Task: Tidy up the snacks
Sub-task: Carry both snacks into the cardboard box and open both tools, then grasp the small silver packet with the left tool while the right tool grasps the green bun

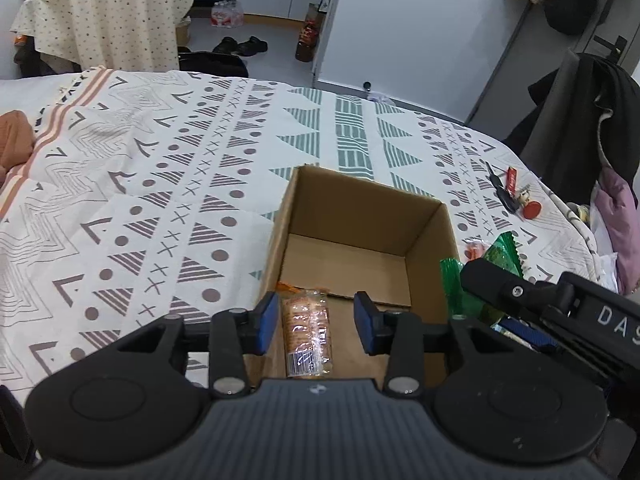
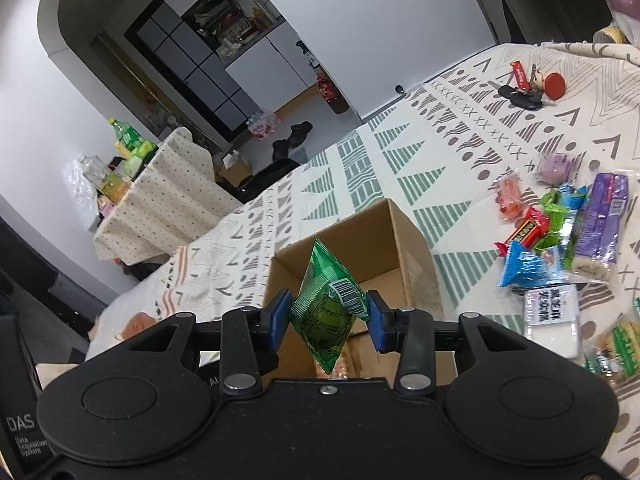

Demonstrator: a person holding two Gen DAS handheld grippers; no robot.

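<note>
Right gripper [image 2: 328, 316] pinches green snack packet [image 2: 326, 304], pads pressed on both sides, poised over cardboard box [image 2: 404, 240] rim. Left gripper [image 1: 316, 322] gapes wide, holding nothing; orange cracker pack [image 1: 307, 332] lies in the box between its pads. Loose snack pile [image 2: 560, 232] at 3 o'clock. Advice: carry packet toward 12 o'clock, clear the wall, lower, then release.
</note>
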